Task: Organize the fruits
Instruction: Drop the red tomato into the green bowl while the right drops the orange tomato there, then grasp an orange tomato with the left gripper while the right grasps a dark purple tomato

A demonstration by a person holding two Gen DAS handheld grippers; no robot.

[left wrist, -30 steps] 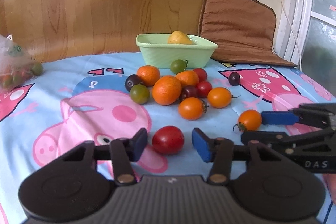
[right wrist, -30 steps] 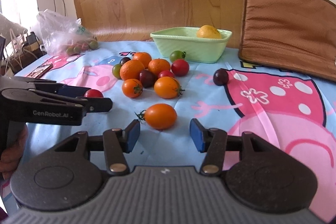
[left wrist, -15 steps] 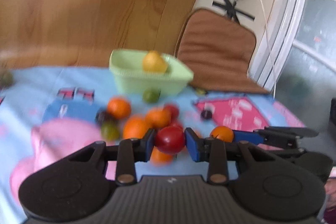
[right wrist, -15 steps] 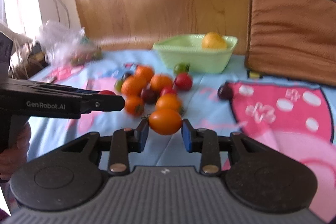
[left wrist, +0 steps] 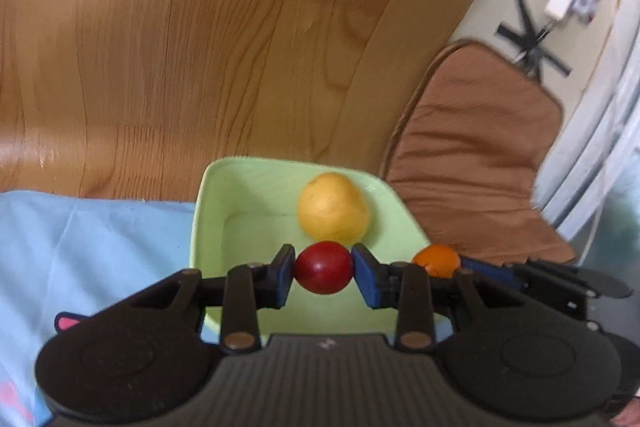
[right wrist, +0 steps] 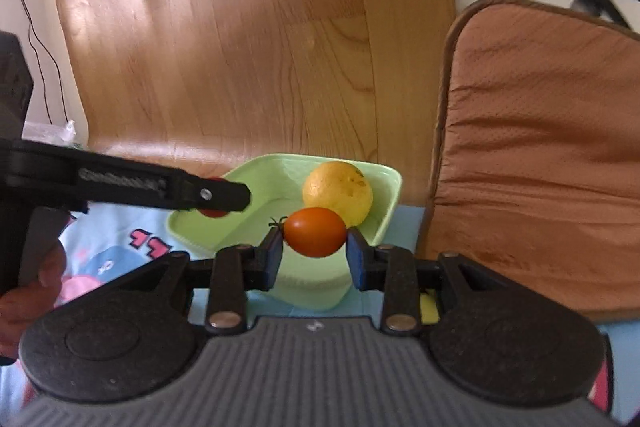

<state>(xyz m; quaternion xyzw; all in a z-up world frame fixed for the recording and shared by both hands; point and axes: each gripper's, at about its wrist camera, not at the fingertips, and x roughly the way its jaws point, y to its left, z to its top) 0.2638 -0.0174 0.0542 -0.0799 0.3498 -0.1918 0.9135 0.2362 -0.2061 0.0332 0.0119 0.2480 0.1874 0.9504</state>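
Note:
My left gripper [left wrist: 324,269] is shut on a red tomato [left wrist: 324,267] and holds it above the near part of the light green bowl [left wrist: 224,203]. A yellow citrus fruit [left wrist: 334,209] lies in the bowl. My right gripper [right wrist: 315,247] is shut on an orange tomato [right wrist: 315,231] and holds it over the bowl [right wrist: 260,187], in front of the yellow fruit [right wrist: 338,187]. The orange tomato also shows in the left wrist view [left wrist: 436,261], at the bowl's right side. The left gripper's arm [right wrist: 128,183] crosses the right wrist view with the red tomato [right wrist: 212,213] under it.
A wooden chair back [left wrist: 224,39] stands behind the bowl. A brown cushion [right wrist: 540,155] leans to its right. The bowl sits on a blue cartoon-print cloth [left wrist: 88,247]. A plastic bag [right wrist: 52,131] lies at the far left. The other fruits are out of view.
Both grippers closed on their tomatoes, lifted them off the cloth and carried them forward to above the green bowl.

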